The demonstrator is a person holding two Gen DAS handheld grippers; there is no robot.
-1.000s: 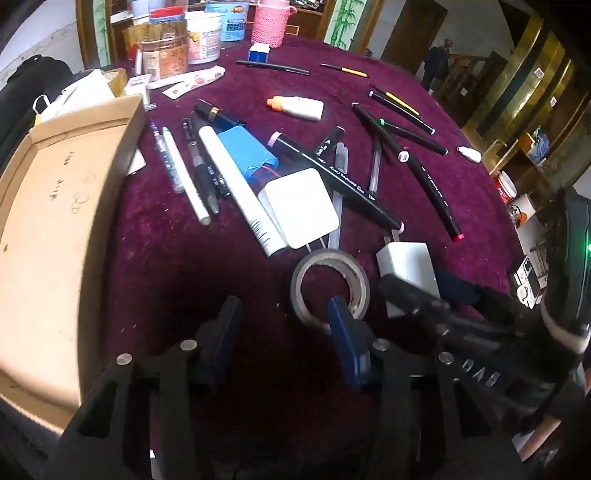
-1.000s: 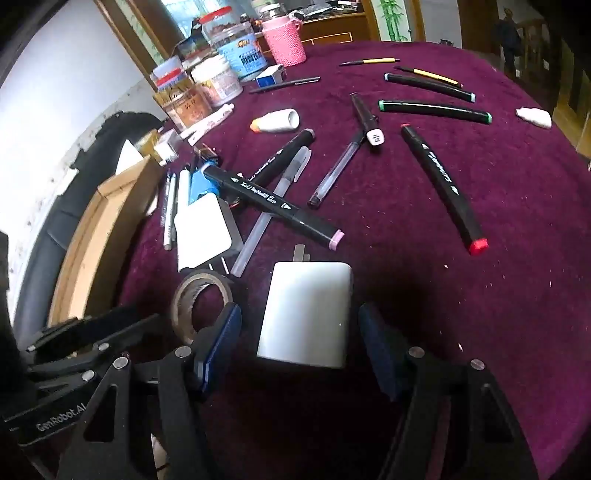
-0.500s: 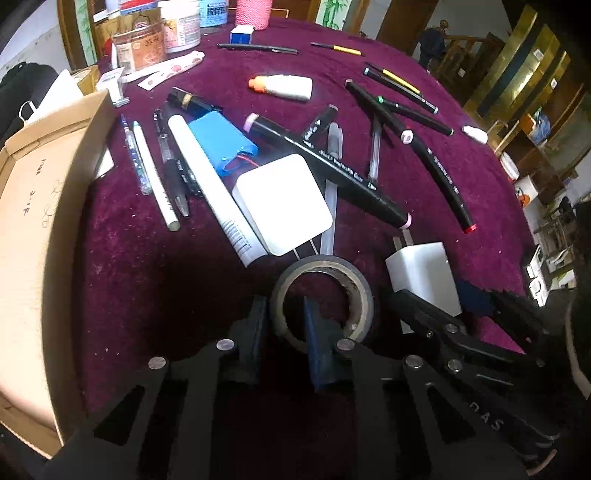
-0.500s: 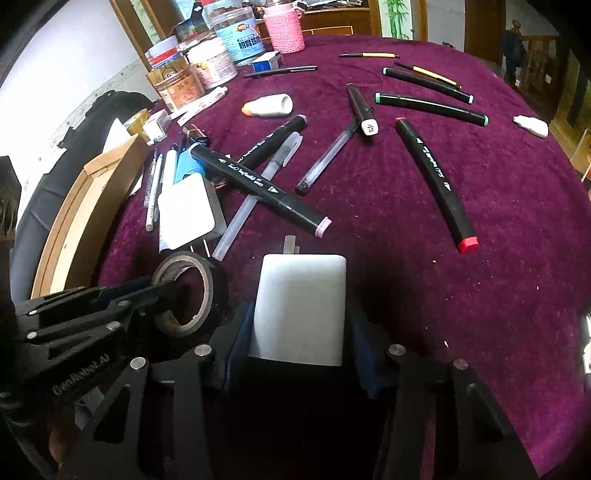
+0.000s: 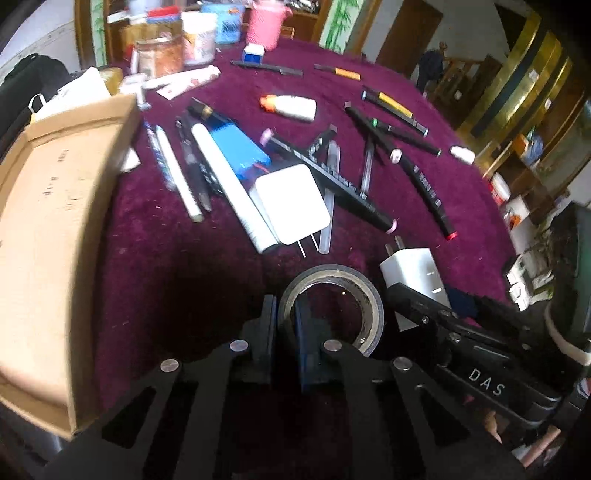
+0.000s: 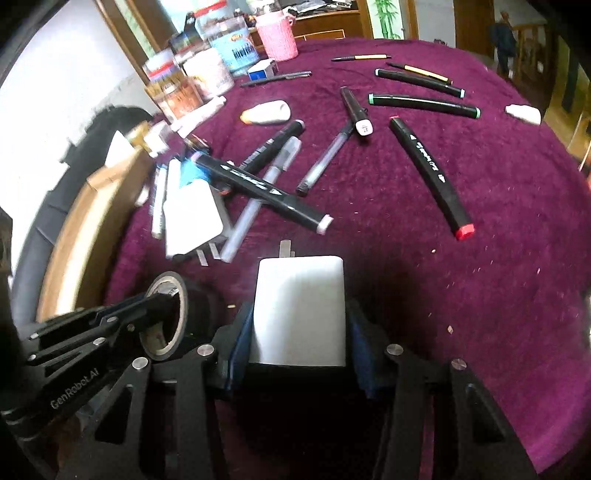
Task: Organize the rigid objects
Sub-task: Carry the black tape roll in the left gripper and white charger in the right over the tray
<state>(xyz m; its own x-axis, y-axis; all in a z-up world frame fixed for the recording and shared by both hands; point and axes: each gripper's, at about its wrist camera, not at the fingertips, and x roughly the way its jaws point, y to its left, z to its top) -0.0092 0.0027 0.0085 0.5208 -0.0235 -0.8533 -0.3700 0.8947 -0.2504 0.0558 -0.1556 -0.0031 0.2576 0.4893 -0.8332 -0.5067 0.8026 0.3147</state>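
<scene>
A dark tape roll (image 5: 369,306) is at the near edge of the maroon tablecloth (image 5: 166,280). My left gripper (image 5: 284,314) is shut on the roll's left wall, one finger inside the ring and one outside. In the right wrist view the tape roll (image 6: 199,306) sits tilted in the left gripper (image 6: 162,306). A white plug charger (image 6: 301,295) lies prongs forward between the pads of my right gripper (image 6: 299,317). Its jaws are closing and the pads press both sides. The left wrist view shows the same charger (image 5: 413,269) with the right gripper (image 5: 406,295) over it.
An open cardboard box (image 5: 55,221) stands at the left edge. A second white charger (image 5: 291,199), a blue pack (image 5: 236,147), a white tube (image 5: 229,184) and several markers and pens (image 6: 428,170) lie scattered ahead. Jars and a pink cup (image 6: 277,35) line the far edge.
The left jaws have closed from wide open onto the tape roll's wall, and the roll now tilts. The right jaws have closed from open onto the white charger's sides.
</scene>
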